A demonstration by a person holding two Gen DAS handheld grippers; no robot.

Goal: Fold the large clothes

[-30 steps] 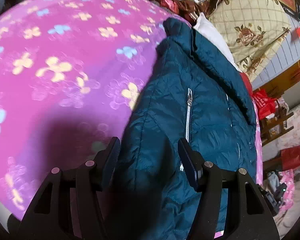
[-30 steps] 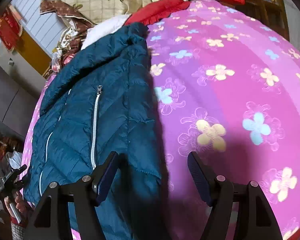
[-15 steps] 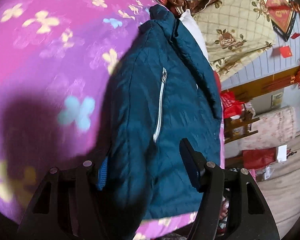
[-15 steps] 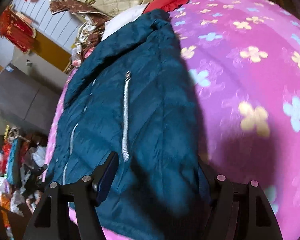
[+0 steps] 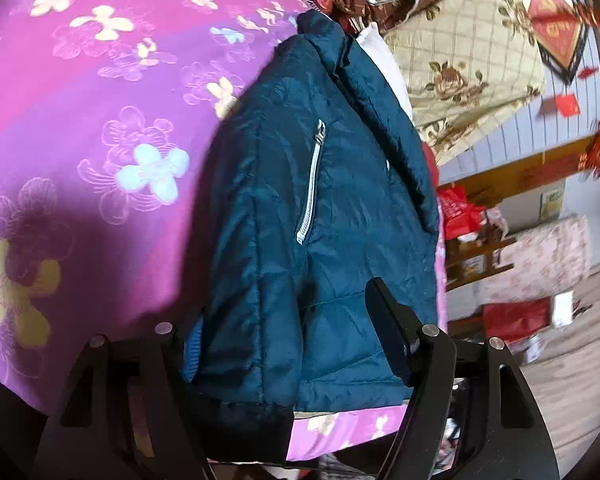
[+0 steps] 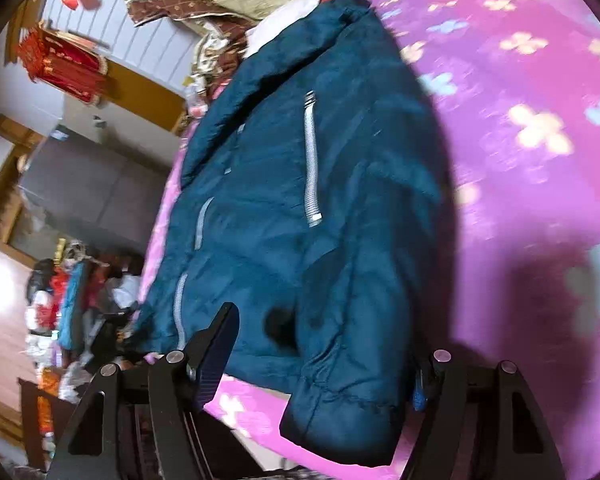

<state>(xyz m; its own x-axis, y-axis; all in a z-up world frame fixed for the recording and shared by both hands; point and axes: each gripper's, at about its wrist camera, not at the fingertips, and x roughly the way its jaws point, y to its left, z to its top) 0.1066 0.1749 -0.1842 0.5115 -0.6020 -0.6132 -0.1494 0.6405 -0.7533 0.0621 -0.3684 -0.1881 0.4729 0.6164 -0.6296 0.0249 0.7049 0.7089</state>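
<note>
While the jacket [image 5: 324, 216] lies on the bed's purple floral sheet [image 5: 100, 128] near its edge, I have my left gripper [image 5: 292, 332] spread wide, its fingers straddling the hem without pinching it. My right gripper [image 6: 324, 352] is equally wide, straddling the sleeve cuff [image 6: 340, 424].

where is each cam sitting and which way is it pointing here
Left wrist: sits on the left tongs, facing forward along its fingers over the teal jacket toward the pillows; its two black fingers frame the jacket's hem.
Right wrist: sits on the right tongs, facing along the same jacket on the pink flowered bedspread; its black fingers frame the hem, the right one mostly hidden behind cloth.
Shared: jacket, bedspread, pillows, from opposite sides of the hem.
</note>
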